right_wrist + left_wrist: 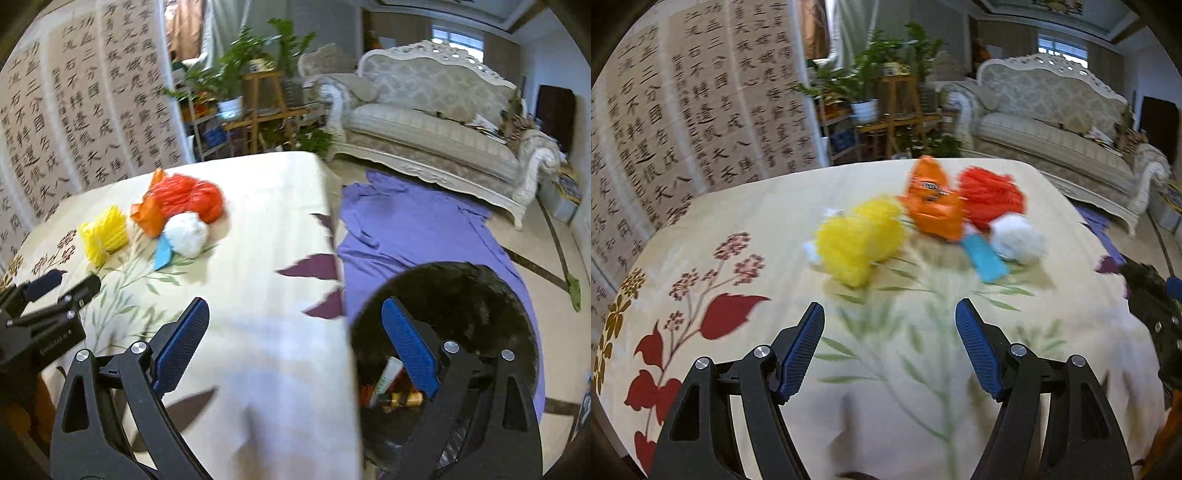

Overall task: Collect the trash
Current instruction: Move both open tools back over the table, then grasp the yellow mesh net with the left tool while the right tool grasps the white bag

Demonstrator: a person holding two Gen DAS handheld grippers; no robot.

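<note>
Your left gripper (890, 314) and right gripper (295, 310) gape wide, empty; wrappers (932, 201) at twelve o'clock may scatter if nudged.

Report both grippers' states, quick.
Left gripper: open, holding nothing, above the tablecloth.
Right gripper: open, holding nothing, over the table edge beside the black bin.

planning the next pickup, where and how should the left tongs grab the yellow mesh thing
Grip the yellow mesh bundle across its near, bulging lower end, coming straight ahead with the open left tongs. That end faces them unobstructed; the orange wrapper crowds its far side.
</note>
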